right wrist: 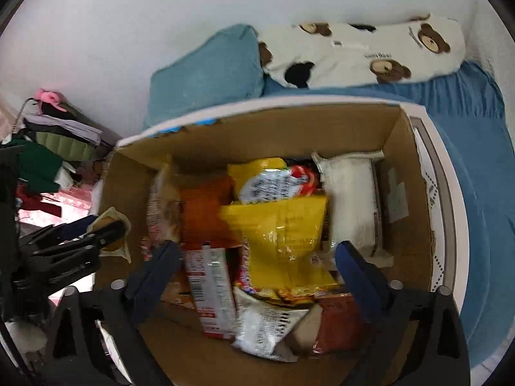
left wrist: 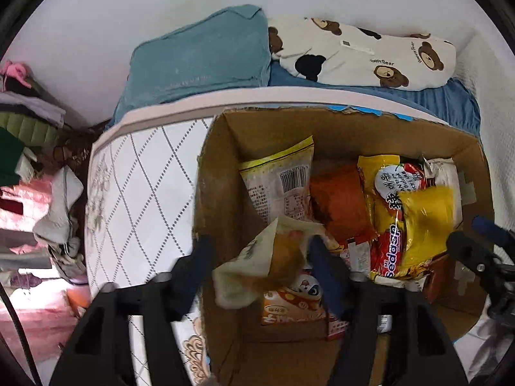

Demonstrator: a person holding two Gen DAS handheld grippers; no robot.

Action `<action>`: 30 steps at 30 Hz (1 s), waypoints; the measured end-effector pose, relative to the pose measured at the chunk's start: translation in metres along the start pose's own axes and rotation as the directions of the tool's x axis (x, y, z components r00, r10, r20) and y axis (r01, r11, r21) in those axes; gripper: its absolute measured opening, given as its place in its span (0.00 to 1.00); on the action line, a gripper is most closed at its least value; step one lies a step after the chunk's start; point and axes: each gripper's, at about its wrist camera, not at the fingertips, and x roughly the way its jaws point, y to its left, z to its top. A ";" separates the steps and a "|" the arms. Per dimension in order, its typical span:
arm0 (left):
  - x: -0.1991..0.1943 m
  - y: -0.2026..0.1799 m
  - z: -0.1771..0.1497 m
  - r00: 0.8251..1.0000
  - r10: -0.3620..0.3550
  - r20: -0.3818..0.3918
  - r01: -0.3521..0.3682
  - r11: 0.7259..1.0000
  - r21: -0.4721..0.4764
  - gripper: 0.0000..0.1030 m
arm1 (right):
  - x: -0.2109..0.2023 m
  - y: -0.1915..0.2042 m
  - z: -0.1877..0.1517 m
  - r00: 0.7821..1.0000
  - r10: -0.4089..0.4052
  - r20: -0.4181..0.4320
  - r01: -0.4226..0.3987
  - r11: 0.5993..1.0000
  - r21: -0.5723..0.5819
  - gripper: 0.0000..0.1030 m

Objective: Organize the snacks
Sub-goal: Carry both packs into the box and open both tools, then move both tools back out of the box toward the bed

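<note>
A cardboard box [left wrist: 222,173] full of snack packets stands beside a bed; it also shows in the right wrist view [right wrist: 276,132]. My left gripper [left wrist: 260,251] is open above the box's left part, with a cream and brown snack packet [left wrist: 257,267] loose between its fingers. My right gripper [right wrist: 257,251] is open over the box, and a yellow packet [right wrist: 283,225] lies blurred below it on the pile. In the box lie an orange packet [left wrist: 338,202], a red noodle packet [left wrist: 389,251] and a white packet [right wrist: 351,202]. The left gripper shows at the left of the right wrist view [right wrist: 106,228].
The mattress [left wrist: 138,193] with a quilted side stands left of the box. A teal pillow [left wrist: 199,58] and a bear-print pillow [left wrist: 363,51] lie on the bed against the white wall. Piled clothes [left wrist: 29,148] fill the floor at the left.
</note>
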 end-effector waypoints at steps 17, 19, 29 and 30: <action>-0.014 -0.031 -0.027 0.997 -0.051 0.054 0.051 0.999 -0.011 0.94 | -0.014 -0.019 -0.039 0.994 -0.107 0.028 0.108 0.993 -0.050 0.97; -0.016 -0.034 -0.035 0.997 -0.058 0.059 0.059 0.998 -0.016 0.94 | -0.019 -0.018 -0.044 0.993 -0.114 0.036 0.115 0.992 -0.060 0.97; -0.044 -0.046 -0.071 0.989 -0.062 0.133 0.067 0.997 -0.031 0.94 | -0.050 -0.009 -0.078 0.984 -0.137 0.110 0.148 0.984 -0.102 0.97; -0.049 -0.047 -0.075 0.988 -0.065 0.142 0.070 0.997 -0.031 0.94 | -0.055 -0.009 -0.082 0.983 -0.136 0.121 0.149 0.983 -0.103 0.97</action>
